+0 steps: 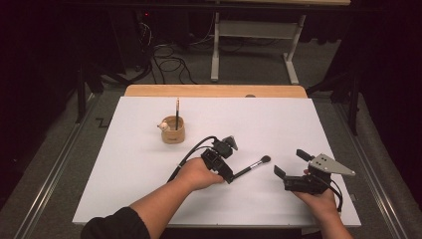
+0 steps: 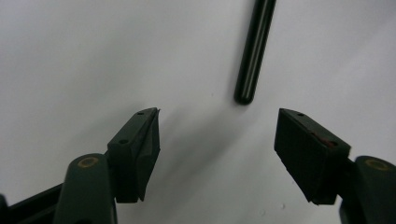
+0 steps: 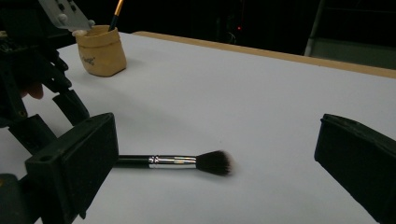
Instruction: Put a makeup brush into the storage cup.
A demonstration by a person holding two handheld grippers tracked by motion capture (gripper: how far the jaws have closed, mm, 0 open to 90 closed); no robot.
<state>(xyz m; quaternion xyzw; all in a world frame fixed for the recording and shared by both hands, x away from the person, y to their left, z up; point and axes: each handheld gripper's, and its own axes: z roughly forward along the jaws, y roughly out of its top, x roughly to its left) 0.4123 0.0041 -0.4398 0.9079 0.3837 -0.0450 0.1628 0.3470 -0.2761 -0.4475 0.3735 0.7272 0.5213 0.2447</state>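
A black makeup brush (image 1: 254,166) with a silver ferrule lies on the white table (image 1: 139,164), its bristles pointing right and away. My left gripper (image 1: 228,164) is at the handle's end. In the left gripper view its jaws (image 2: 217,121) stand open on bare table, with the handle tip (image 2: 254,51) just beyond them and not between them. My right gripper (image 1: 291,163) is open a little to the right of the bristles. In the right gripper view the brush (image 3: 177,162) lies across, ahead of the right gripper (image 3: 217,135), whose jaws stand wide and empty.
A small tan cup (image 1: 173,131) with a thin brush (image 1: 177,112) standing in it sits at the back left; it also shows as the cup (image 3: 101,50) in the right gripper view. A wooden strip (image 1: 214,90) borders the table's far edge. Cables and a table frame lie on the floor beyond.
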